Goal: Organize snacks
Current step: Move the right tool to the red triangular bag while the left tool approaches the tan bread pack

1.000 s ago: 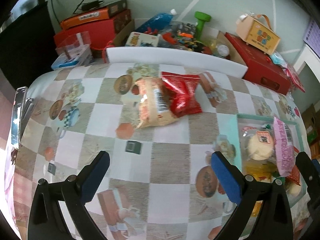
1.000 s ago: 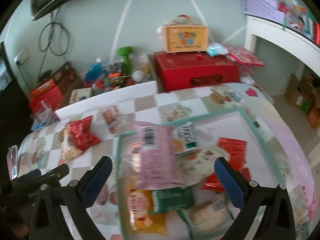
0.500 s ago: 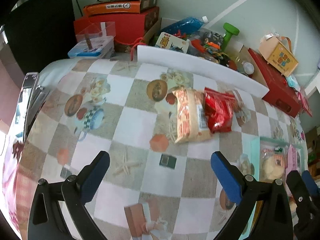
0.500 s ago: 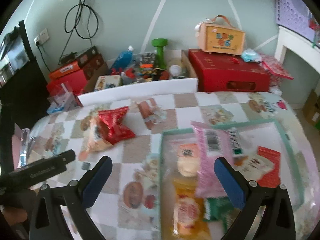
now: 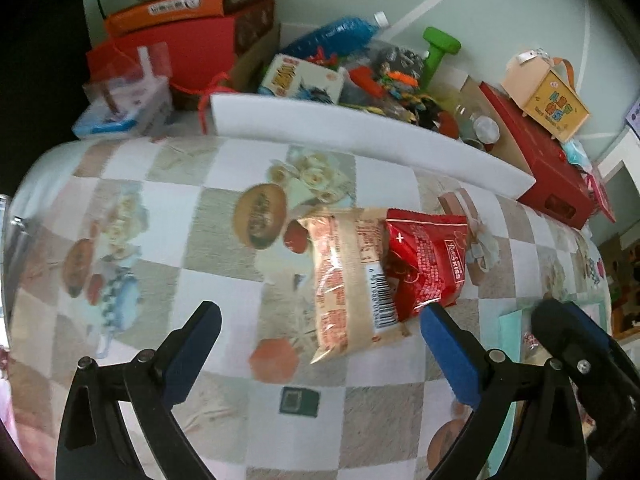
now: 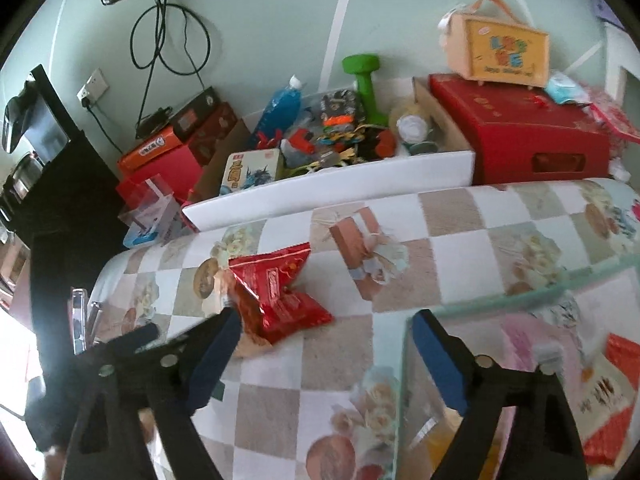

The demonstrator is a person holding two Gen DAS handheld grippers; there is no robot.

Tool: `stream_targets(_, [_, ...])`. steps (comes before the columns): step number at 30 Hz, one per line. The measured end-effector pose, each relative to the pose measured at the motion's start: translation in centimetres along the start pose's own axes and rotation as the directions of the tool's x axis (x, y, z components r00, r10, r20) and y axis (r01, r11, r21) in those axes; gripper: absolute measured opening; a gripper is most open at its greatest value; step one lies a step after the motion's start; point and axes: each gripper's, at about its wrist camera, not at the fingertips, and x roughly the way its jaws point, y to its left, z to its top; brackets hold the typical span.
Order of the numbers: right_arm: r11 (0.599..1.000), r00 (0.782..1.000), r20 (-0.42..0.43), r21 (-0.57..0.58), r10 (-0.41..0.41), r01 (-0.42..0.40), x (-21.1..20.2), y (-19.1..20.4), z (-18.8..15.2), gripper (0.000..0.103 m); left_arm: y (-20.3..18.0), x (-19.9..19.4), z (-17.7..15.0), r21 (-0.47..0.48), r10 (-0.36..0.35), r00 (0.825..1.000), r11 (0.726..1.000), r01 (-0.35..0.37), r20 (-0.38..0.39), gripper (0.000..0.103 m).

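Two loose snack bags lie on the checked tablecloth [image 5: 224,292], touching: a red snack bag [image 5: 428,264] overlapping the right edge of a tan snack bag [image 5: 348,280]. Left wrist view shows both in full, tan one w/ its barcode end facing the camera. Right wrist view shows mostly the red bag [image 6: 276,296]; tan one is nearly all hidden behind it & behind the left-hand finger.

Left gripper [image 5: 320,336]: jaws wide apart, nothing between the pads. Near end of the tan bag sits in the gap just ahead of the tips, not touched.

Right gripper [image 6: 324,340]: jaws closing, only bare cloth between the pads. Red bag lies just by its left-hand finger; can't tell if they touch.

Only the right wrist view shows the clear tray [image 6: 560,292] properly: mint rim, at right, w/ packets inside, incl. a pink one [image 6: 532,344] & a red one [image 6: 612,428]. In left wrist view just a mint corner shows at lower right, behind the right gripper's black fingers [image 5: 576,344].

Beyond the table edge in both: white board [image 5: 360,136], green dumbbell [image 6: 366,80], blue bottle [image 6: 282,108], red box [image 6: 532,140] w/ a small yellow case [image 6: 500,52] on top. Wall socket & cables [image 6: 172,32] show in the right wrist view.
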Motion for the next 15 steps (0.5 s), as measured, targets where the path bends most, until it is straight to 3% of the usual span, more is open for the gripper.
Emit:
stream_targets(2, [1.0, 0.999, -0.03, -0.003, 0.023, -0.023, 1.4, 0.2, 0.4, 0.08, 0.0, 0.8, 0.2, -0.008, -0.003, 1.0, 1.0, 0.003, -0.009, 0.087])
stream_targets(6, [0.997, 0.994, -0.083, 0.008, 0.077, -0.077, 3.6, 0.5, 0.9, 0.075, 0.5, 2.1, 0.5, -0.013, -0.02, 1.0, 1.0, 0.019, -0.02, 0.084])
stream_targets(9, [0.995, 0.988, -0.115, 0.007, 0.099, -0.099, 5.1, 1.0, 1.2, 0.072, 1.0, 2.5, 0.7, -0.009, -0.04, 0.999, 0.999, 0.04, -0.02, 0.074])
stream_targets(15, [0.993, 0.981, -0.155, 0.003, 0.118, -0.119, 7.4, 1.8, 1.6, 0.071, 2.5, 2.9, 1.0, -0.027, -0.054, 0.998, 0.998, 0.053, -0.013, 0.071])
